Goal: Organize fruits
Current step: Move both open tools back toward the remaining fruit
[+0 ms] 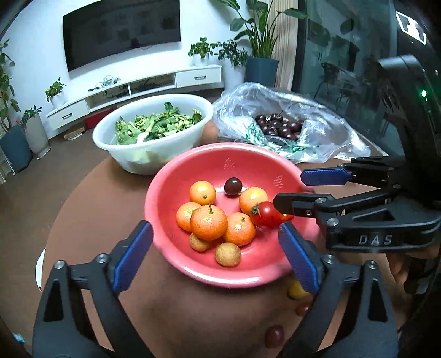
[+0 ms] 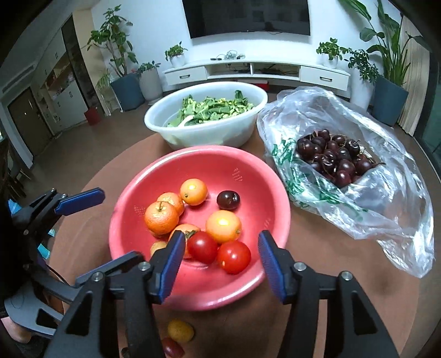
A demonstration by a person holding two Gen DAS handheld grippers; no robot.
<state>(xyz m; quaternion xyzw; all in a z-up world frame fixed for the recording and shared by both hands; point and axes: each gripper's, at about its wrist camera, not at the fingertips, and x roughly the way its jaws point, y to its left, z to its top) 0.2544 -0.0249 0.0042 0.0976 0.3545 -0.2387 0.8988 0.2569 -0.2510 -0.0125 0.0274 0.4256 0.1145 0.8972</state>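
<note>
Left gripper [image 1: 215, 247] spans the near rim of the round pink plastic bowl [image 1: 193, 165], jaws wide apart. Right gripper [image 2: 220, 256], jaws apart and empty, frames two red cherry tomatoes [image 2: 217, 252] lying inside it.

Both wrist cameras look forward and steeply down along their blue-padded fingers, close over a round brown table [image 1: 91, 220]. The left view sits slightly left, the right view slightly right. Both share the red plastic bowl [image 1: 193, 170] [image 2: 242, 162], white plastic basin [image 1: 143, 157] [image 2: 209, 135] and wall-mounted television [image 1: 121, 30] [image 2: 248, 16].
</note>
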